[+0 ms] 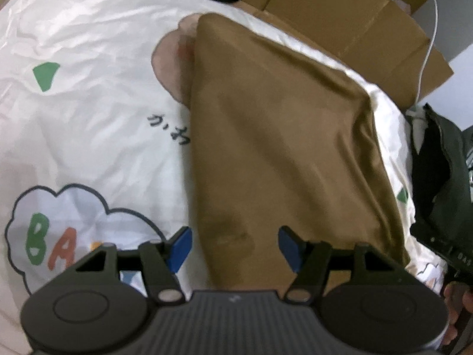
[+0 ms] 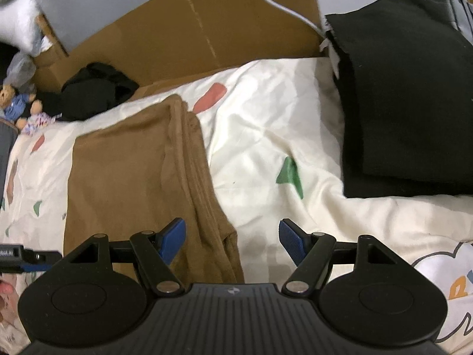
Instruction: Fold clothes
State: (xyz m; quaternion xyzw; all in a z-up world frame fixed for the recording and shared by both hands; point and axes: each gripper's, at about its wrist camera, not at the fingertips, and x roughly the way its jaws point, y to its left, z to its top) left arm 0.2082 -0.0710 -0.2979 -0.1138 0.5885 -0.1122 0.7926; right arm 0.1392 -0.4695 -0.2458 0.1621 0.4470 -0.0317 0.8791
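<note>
brown garment (image 2: 139, 177): folded, flat on the printed bedsheet (image 2: 266, 136) | left gripper (image 1: 235, 247), right gripper (image 2: 232, 241): fingers apart, holding nothing | handling: likely soft, light, limp | grasp: near corner by layered edge

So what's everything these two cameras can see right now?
brown garment: one, brown, folded, lying on the bedsheet
bedsheet: one, cream with coloured shapes and cartoon prints, under everything
black folded fabric: one stack, black, on the sheet's right side
black crumpled cloth: one, black, far edge by the cardboard
cardboard: brown, flattened, behind the bed
white cable: one, white, across the cardboard
teddy bear: one, tan in blue top, far left
left gripper: black with blue pads, open, above the brown garment
right gripper: black with blue pads, open, over the garment's right edge
</note>
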